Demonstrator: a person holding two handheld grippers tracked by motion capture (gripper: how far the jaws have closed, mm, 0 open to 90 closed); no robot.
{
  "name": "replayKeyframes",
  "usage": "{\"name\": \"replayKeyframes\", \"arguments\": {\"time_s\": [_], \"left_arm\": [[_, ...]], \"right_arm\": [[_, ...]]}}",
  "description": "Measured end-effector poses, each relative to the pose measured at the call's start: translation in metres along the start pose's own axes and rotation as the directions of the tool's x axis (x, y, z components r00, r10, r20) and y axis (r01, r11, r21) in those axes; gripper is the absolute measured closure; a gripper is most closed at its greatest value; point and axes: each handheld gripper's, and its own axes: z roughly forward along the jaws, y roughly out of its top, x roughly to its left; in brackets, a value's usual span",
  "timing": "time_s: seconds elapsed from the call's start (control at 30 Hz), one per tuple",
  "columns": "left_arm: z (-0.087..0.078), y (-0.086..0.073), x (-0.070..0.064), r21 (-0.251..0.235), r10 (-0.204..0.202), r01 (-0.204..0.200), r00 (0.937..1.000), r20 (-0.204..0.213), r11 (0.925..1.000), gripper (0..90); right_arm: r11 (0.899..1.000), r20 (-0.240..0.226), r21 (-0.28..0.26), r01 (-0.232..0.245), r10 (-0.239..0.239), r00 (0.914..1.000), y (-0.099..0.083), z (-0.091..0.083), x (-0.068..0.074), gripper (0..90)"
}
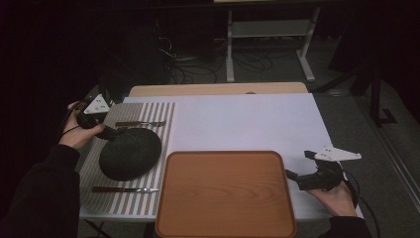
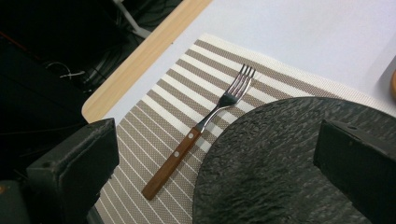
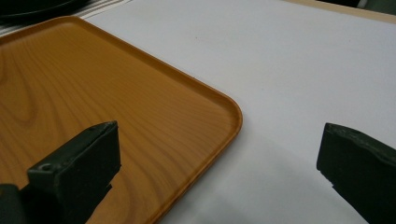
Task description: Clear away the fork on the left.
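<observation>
Wood-grain brown marks the tray (image 1: pixel 225 191), which is seen at 6 o'clock on the desk (image 1: pixel 247 121), its near edge over the front rim. A white sheet (image 1: pixel 257 124) is spread across most of the desktop. At 9 o'clock a striped placemat (image 1: pixel 166 111) is laid, and on it a dark, rough-textured round plate (image 1: pixel 130 153) is set. A fork (image 2: pixel 198 128) with a wooden handle is placed on the mat at the plate's 12 o'clock side, just beside the rim; in the left gripper view its tines are seen pointing away from the camera. A knife (image 1: pixel 125 189) with a dark handle lies on the mat at the plate's 6 o'clock side.

The left gripper (image 1: pixel 106 130) is held by the left hand (image 1: pixel 79 130) at about 10 o'clock of the plate. Its fingers (image 2: pixel 74 168) are spread wide and nothing is gripped; one is seen over the mat and the other over the plate.

The right gripper (image 1: pixel 301 167) is held by the right hand (image 1: pixel 333 197) at 3 o'clock of the tray, over the white sheet. Its fingers (image 3: pixel 77 165) are likewise wide apart and empty, with the tray's corner (image 3: pixel 229 116) seen between them.
</observation>
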Motion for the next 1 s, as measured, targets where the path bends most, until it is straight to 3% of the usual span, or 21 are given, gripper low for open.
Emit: {"name": "replayKeyframes", "arguments": {"time_s": [0.23, 0.3, 0.57, 0.7, 0.83, 0.87, 1.0], "left_arm": [[0.013, 0.006, 0.010, -0.006, 0.010, -0.010, 0.9998, 0.014, 0.9999, 0.0], [0.020, 0.007, 0.013, 0.022, 0.032, -0.032, 0.9993, 0.022, 0.9992, 0.0], [0.039, 0.011, 0.024, 0.095, 0.026, -0.026, 0.9997, 0.000, 0.9952, 0.0], [0.053, 0.012, 0.029, 0.166, 0.051, -0.054, 0.9985, 0.021, 0.9846, 0.0], [0.063, 0.012, 0.031, 0.228, 0.086, -0.086, 0.9963, 0.009, 0.9699, 0.0], [0.063, 0.012, 0.031, 0.228, 0.086, -0.086, 0.9963, 0.009, 0.9699, 0.0], [0.069, 0.013, 0.033, 0.258, 0.127, -0.125, 0.9919, 0.009, 0.9581, 3.1]], "right_arm": [[1.000, 0.001, 0.007, 0.002, -0.002, 1.0000, 0.000, 0.001, 0.000, 0.0], [1.000, 0.003, 0.006, 0.002, -0.002, 1.0000, 0.000, 0.000, 0.000, 0.0], [1.000, -0.006, 0.022, -0.003, 0.003, 1.0000, -0.002, 0.002, 0.001, 0.0], [1.000, -0.001, 0.024, -0.009, 0.009, 1.0000, -0.003, 0.002, 0.000, 0.0], [0.999, 0.004, 0.031, -0.010, 0.010, 0.9999, -0.003, 0.003, 0.000, 0.0], [0.999, 0.004, 0.031, -0.010, 0.010, 0.9999, -0.003, 0.003, 0.000, 0.0], [0.999, -0.006, 0.032, -0.007, 0.007, 1.0000, -0.003, 0.004, 0.002, 0.0]]}}
